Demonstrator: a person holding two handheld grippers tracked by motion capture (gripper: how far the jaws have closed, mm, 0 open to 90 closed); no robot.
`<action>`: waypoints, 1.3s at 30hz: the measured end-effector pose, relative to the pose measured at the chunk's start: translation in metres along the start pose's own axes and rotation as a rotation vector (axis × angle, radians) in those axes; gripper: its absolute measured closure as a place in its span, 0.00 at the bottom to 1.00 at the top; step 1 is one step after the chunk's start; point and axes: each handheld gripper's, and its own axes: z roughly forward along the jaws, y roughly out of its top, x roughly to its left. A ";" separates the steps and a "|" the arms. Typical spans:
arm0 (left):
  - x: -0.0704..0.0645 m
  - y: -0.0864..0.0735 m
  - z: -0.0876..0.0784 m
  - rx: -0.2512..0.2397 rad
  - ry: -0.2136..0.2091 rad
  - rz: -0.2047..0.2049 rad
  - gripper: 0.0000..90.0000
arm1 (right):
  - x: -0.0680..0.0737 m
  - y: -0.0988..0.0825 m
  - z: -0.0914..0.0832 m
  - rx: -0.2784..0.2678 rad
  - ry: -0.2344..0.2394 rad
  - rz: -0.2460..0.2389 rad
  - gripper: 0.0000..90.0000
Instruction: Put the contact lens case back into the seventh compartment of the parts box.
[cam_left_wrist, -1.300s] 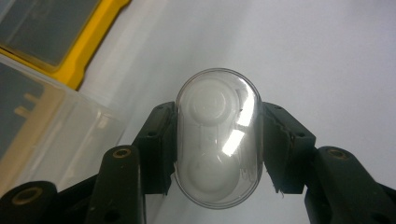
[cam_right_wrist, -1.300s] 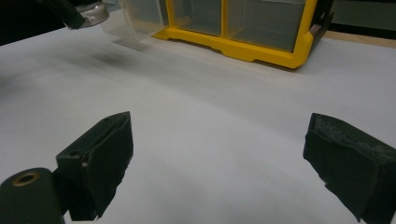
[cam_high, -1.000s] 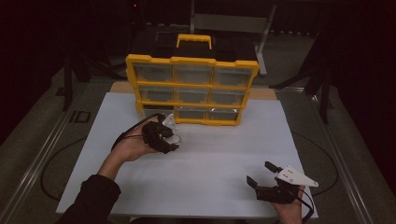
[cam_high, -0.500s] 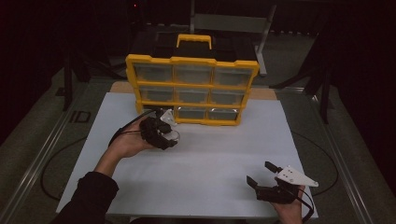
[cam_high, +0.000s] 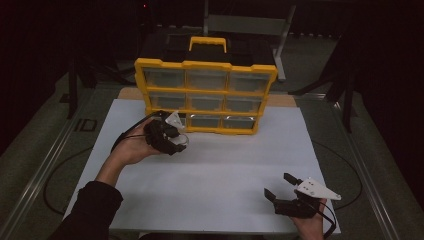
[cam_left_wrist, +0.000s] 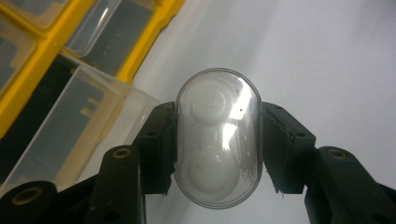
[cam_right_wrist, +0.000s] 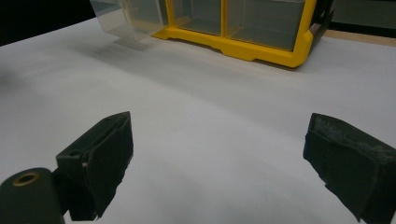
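My left gripper (cam_left_wrist: 217, 151) is shut on a clear, capsule-shaped plastic case (cam_left_wrist: 217, 112) with white rounded parts inside; the pads press on its two long sides. In the high view that gripper (cam_high: 176, 142) hangs above the white board, just in front of the bottom-left corner of the yellow drawer organizer (cam_high: 205, 95). A clear drawer (cam_left_wrist: 79, 126) stands pulled out of the organizer, close to the left of the held case. My right gripper (cam_high: 278, 185) rests low at the board's near right, open, with nothing between its jaws (cam_right_wrist: 219, 158).
The organizer has rows of clear drawers and a yellow handle (cam_high: 207, 42) on top. It stands at the far edge of the white board (cam_high: 225, 165). The pulled-out drawer (cam_right_wrist: 126, 18) juts over the board. Dark floor and metal frames surround the table.
My left hand has lifted the case a little and carried it closer to the organizer's bottom-left drawer. The right gripper has kept still.
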 end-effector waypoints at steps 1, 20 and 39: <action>0.001 0.000 -0.001 0.000 0.003 -0.001 0.55 | 0.000 0.000 0.000 0.000 0.001 0.001 0.09; 0.024 -0.005 -0.013 0.011 0.079 -0.053 0.55 | 0.000 0.000 0.000 0.000 0.002 0.001 0.09; 0.046 -0.010 -0.007 0.035 0.145 -0.140 0.55 | 0.000 0.000 0.000 0.002 0.002 0.002 0.09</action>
